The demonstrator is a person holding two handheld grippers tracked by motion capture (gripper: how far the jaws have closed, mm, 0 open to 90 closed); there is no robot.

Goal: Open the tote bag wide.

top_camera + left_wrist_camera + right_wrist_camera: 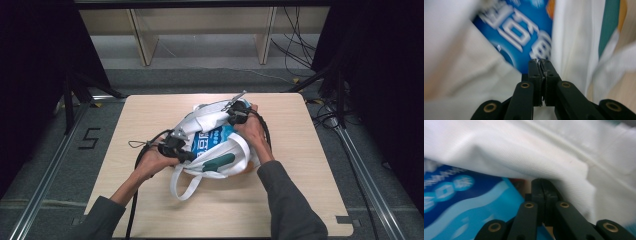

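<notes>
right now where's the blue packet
The blue packet sits inside the open white bag near the table's middle in the high view, between the left gripper and right gripper.

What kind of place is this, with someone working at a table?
Probably a lab or recording studio, not a home: a bare light wooden table stands alone between black curtains, with metal floor rails alongside and loose black cables behind it.

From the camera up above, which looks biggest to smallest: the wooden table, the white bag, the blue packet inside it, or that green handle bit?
1. Wooden table
2. White bag
3. Blue packet, partly hidden by the bag
4. Green handle bit
</notes>
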